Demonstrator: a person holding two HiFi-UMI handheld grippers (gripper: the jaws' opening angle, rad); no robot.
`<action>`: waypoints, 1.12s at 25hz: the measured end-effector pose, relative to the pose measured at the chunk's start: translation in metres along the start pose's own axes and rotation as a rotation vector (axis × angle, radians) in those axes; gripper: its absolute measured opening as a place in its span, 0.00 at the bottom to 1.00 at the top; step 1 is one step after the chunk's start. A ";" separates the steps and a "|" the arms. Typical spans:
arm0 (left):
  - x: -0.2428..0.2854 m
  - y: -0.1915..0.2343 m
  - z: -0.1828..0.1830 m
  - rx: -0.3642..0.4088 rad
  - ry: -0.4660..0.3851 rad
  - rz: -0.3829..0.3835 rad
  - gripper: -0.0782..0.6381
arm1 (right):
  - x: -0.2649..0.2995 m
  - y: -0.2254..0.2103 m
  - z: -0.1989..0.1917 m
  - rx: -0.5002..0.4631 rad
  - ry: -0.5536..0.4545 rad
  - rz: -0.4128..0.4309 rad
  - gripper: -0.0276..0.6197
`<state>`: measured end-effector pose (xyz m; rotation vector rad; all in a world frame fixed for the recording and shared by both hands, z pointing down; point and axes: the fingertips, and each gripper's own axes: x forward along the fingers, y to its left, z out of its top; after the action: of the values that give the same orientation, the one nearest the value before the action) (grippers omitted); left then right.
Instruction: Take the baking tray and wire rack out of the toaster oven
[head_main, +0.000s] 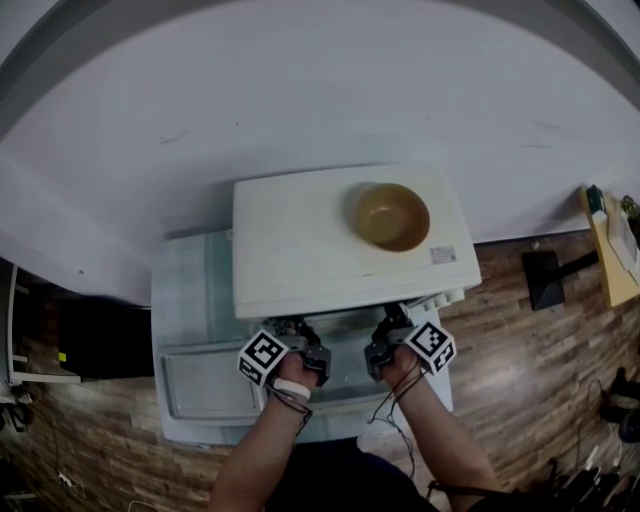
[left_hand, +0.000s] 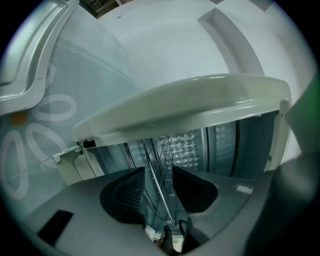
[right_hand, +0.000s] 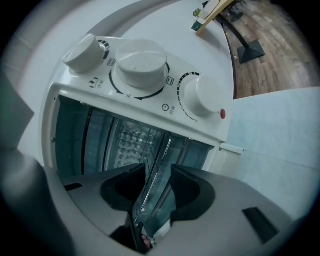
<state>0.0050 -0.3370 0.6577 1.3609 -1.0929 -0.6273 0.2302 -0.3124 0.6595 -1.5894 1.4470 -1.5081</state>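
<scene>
Two claws at toaster oven mouth, lower centre: left gripper spread, wire rack rods between jaws; right gripper spread about baking tray edge. Markings round dials illegible.

grey left gripper and right gripper, black ribbed pads, white marker cubes behind jaws, white wristband, thin black cables.
</scene>
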 end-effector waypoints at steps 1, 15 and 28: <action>0.002 0.000 -0.001 -0.005 0.003 -0.002 0.34 | 0.003 -0.001 0.001 0.004 -0.001 -0.001 0.30; -0.009 0.010 -0.006 -0.001 0.018 0.020 0.16 | 0.002 -0.006 -0.005 0.074 0.002 0.025 0.10; -0.059 0.020 -0.020 0.058 0.059 0.037 0.22 | -0.038 -0.016 -0.015 0.083 0.016 0.030 0.10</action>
<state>-0.0059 -0.2727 0.6649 1.3971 -1.0934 -0.5292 0.2287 -0.2690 0.6628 -1.5037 1.3922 -1.5471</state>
